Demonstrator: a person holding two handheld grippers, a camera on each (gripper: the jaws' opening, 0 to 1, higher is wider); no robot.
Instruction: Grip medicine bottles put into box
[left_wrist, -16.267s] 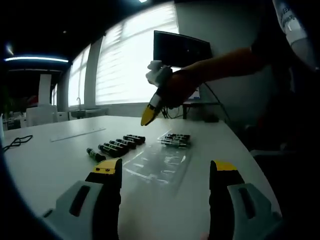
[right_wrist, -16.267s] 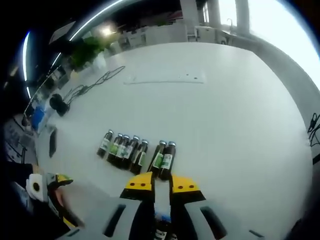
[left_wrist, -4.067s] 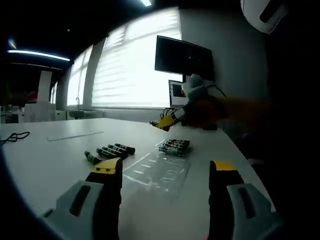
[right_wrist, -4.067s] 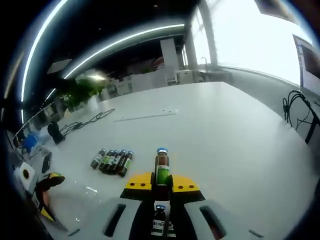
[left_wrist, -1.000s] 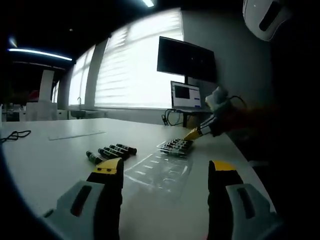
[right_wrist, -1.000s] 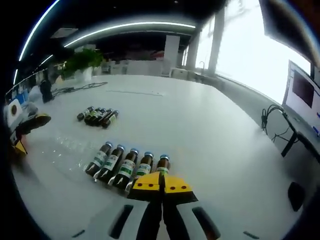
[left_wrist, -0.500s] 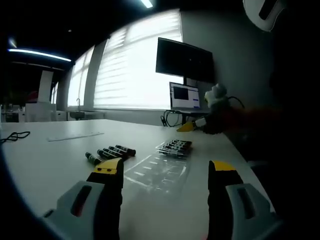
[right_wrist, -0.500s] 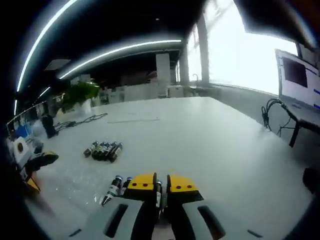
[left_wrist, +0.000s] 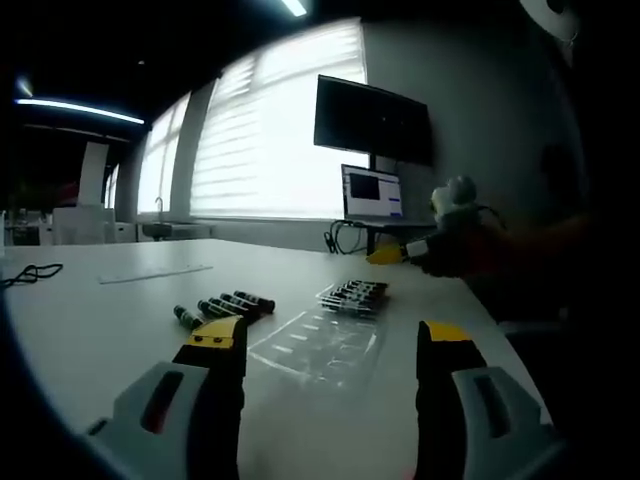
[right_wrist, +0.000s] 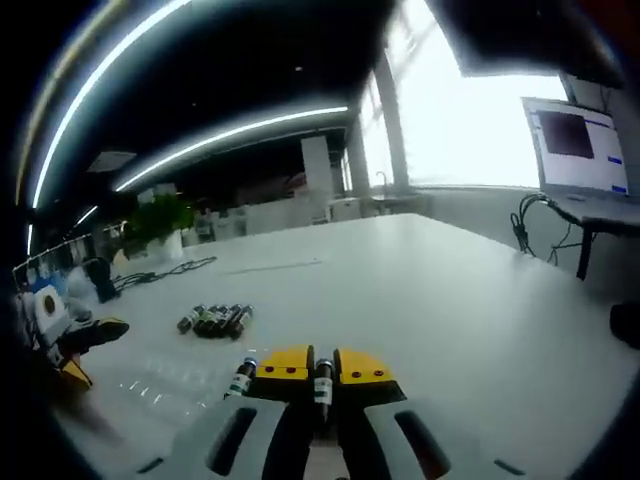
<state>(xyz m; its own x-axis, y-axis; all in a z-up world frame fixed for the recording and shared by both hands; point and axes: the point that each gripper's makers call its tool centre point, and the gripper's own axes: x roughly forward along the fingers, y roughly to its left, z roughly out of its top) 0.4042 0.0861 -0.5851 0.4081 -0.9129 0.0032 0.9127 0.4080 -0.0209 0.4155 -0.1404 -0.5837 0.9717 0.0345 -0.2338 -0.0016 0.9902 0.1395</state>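
Note:
Several loose medicine bottles (left_wrist: 222, 305) lie in a row on the white table (left_wrist: 100, 330); in the right gripper view the same loose bottles (right_wrist: 212, 320) lie further out. A clear plastic tray (left_wrist: 322, 346) lies ahead of my left gripper (left_wrist: 330, 340), which is open and holds nothing. Several bottles (left_wrist: 352, 293) fill the tray's far end. My right gripper (left_wrist: 392, 254) hovers above and beyond them. In its own view the right gripper (right_wrist: 324, 368) has its jaws a narrow gap apart; one tray bottle (right_wrist: 322, 380) shows through the gap, another bottle (right_wrist: 241, 378) beside it.
A monitor (left_wrist: 372, 122) and a laptop (left_wrist: 372, 192) stand past the table's far edge, with cables beside them. A black cable (left_wrist: 30, 275) lies at the table's left. The left gripper (right_wrist: 85, 350) shows at the left of the right gripper view.
The right gripper has risen from the tray bottles and tilted up; its jaws, shut a second ago, now stand slightly apart. The left gripper has barely moved.

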